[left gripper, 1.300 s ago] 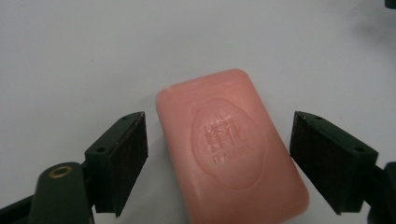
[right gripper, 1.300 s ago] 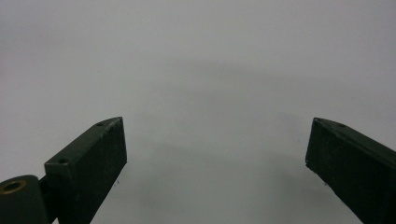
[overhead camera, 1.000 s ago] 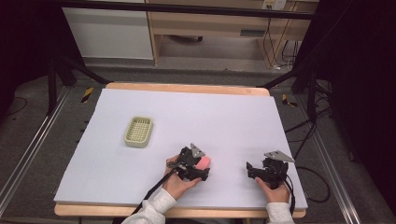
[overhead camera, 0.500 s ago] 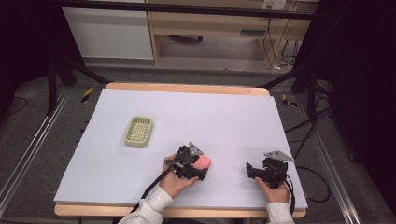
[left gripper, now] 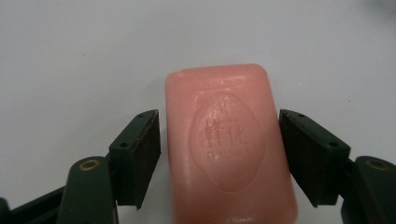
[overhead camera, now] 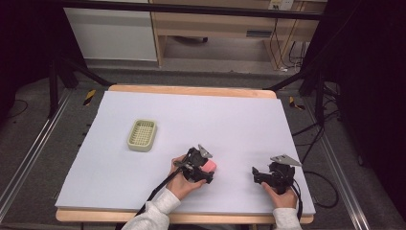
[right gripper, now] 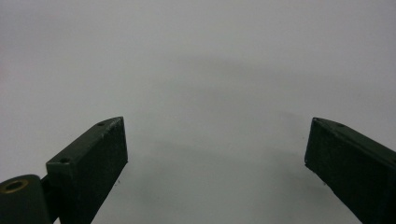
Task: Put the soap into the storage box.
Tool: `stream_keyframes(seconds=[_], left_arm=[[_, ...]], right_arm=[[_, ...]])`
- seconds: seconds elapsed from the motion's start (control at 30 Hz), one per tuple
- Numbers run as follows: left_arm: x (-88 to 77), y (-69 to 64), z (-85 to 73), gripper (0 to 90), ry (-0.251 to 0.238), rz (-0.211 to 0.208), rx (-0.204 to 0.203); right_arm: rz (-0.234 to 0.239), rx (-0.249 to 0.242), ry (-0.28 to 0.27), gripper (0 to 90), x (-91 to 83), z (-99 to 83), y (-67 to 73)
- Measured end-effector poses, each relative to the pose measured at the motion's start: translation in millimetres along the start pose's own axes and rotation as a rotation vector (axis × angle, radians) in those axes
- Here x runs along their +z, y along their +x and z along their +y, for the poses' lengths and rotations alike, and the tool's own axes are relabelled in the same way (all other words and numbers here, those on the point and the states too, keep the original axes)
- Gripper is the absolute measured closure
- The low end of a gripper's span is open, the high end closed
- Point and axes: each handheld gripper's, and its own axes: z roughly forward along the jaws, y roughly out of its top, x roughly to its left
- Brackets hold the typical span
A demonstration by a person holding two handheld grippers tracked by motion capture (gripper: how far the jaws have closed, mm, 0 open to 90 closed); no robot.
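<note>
on the pale desk [overhead camera: 143,187], near its front edge, the pink soap [left gripper: 231,144] lies between the fingers [left gripper: 137,156] of the left gripper [overhead camera: 207,173], just closing yet not pressing, so squeeze its long sides squarely, while the right gripper [overhead camera: 256,173] rests apart with fingers spread.

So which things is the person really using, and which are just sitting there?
In use:
- pink rectangular soap bar, lying between the jaws of the left gripper, which have just been closing
- pale green slotted plastic soap dish, likely where it goes

Just there:
- right gripper, open over the white table cover
</note>
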Motion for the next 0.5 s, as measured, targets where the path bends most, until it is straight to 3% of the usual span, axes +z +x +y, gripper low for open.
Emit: stream_keyframes(seconds=[0.5], left_arm=[[2.5, -0.3, -0.3, 36.2, 0.021, -0.005, 0.000]], right_arm=[[0.003, 0.000, 0.007, 6.1, 0.5, -0.1, 0.5]])
